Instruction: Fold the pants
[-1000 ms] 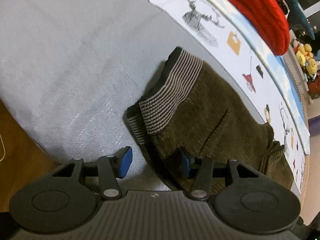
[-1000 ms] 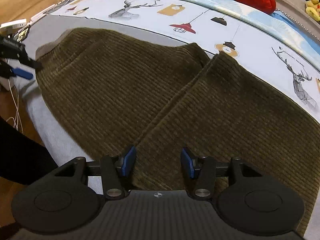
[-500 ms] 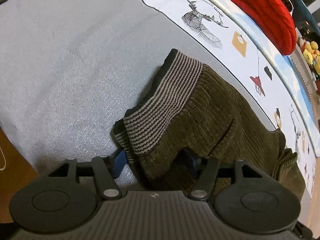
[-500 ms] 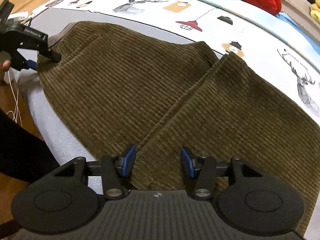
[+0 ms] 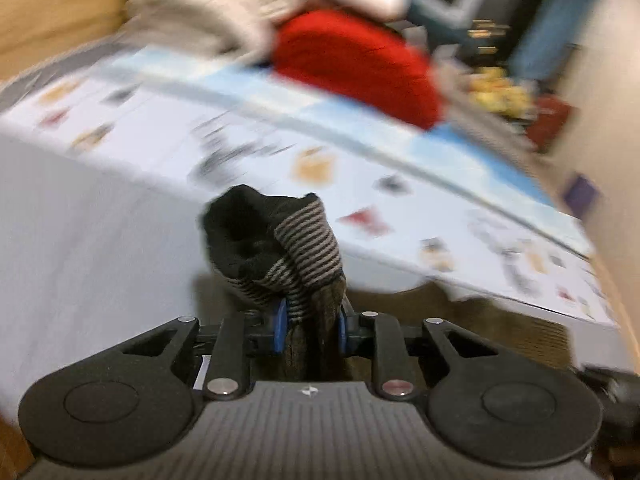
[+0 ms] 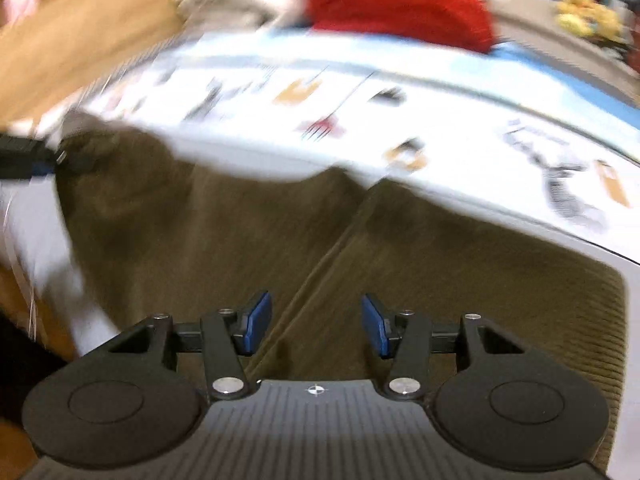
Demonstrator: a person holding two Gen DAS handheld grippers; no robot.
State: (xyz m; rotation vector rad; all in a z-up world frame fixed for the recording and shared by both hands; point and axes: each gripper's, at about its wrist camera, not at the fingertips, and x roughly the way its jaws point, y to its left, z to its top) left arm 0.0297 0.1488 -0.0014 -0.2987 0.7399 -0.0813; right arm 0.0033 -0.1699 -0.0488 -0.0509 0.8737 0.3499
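Now left claw (image 5: 310, 328) clamped on pants (image 6: 400, 264) waistband (image 5: 308, 240), right claw (image 6: 316, 326) wide above them.

One pair of pants (image 6: 400, 272), one red cushion (image 6: 400, 4), two grippers (image 5: 310, 326) (image 6: 316, 324)

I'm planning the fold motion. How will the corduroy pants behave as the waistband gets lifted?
Probably floppy: the striped waistband already bunches and droops over the left gripper. The pants look like thick ribbed fabric, so likely heavyish, trailing and dragging on the sheet. Slipping seems unlikely; the ribbed cloth sits pinched between the pads.
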